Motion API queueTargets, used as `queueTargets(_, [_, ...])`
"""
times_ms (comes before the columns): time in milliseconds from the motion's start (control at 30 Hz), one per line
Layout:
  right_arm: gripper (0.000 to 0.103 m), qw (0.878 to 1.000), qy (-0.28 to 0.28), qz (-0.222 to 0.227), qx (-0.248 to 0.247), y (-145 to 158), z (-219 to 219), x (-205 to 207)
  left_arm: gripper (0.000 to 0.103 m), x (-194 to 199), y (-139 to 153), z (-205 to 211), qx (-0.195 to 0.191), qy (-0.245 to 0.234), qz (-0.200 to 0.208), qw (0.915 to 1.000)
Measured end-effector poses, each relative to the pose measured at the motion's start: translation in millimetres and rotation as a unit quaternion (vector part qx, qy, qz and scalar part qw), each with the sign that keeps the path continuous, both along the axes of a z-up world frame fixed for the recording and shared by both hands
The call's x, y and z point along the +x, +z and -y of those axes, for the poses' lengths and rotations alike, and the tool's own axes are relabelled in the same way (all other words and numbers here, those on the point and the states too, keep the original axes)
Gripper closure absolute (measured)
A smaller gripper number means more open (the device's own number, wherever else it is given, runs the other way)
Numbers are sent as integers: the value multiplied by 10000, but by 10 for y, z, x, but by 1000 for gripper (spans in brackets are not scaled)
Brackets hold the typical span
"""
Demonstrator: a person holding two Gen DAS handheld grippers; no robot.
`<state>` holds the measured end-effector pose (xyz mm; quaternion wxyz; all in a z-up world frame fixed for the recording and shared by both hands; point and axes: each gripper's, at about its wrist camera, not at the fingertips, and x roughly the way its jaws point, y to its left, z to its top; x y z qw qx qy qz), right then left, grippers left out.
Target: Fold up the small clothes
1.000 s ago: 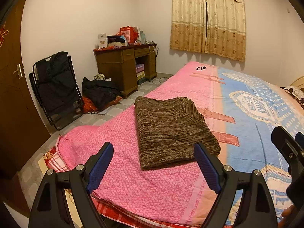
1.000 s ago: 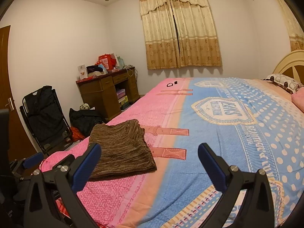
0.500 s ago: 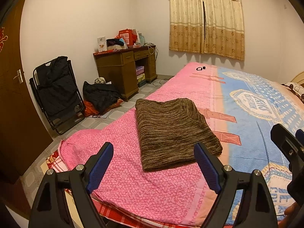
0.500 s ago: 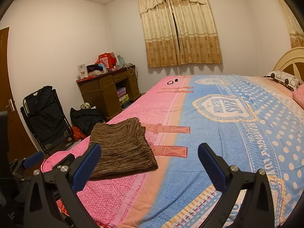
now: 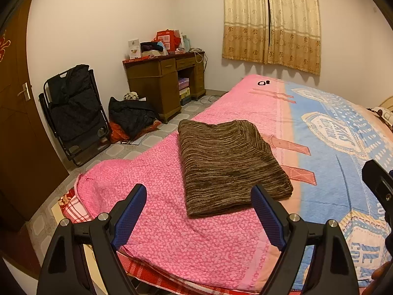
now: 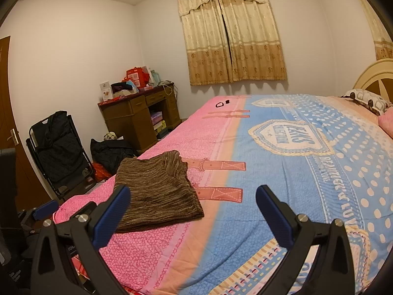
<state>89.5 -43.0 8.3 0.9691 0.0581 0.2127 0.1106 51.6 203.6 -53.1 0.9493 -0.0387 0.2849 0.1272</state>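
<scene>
Brown sweater (image 5: 228,164) lies folded on the pink side of the bed (image 5: 186,241). Left tool (image 5: 199,211) and right tool (image 6: 192,211) both released, empty, short of it.

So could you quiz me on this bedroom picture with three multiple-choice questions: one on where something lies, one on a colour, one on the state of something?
1. Where does the brown striped garment lie?
A. On the pink part of the bedspread
B. On the wooden desk
C. On the floor

2. What colour are the pads of the left hand-held gripper?
A. Red
B. Blue
C. Green

3. What state is the garment in?
A. Hanging up
B. Spread out flat, unfolded
C. Folded into a rectangle

Answers:
1 A, it rests on the pink side, near the bed's edge.
2 B, both pads show blue.
3 C, layered edges show along its near side.
</scene>
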Motion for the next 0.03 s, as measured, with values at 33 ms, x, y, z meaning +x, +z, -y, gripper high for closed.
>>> queueTargets(33, [0,10000,-5,-9,5,-2,6,8,16,12,0,0,24,17,-1,10000])
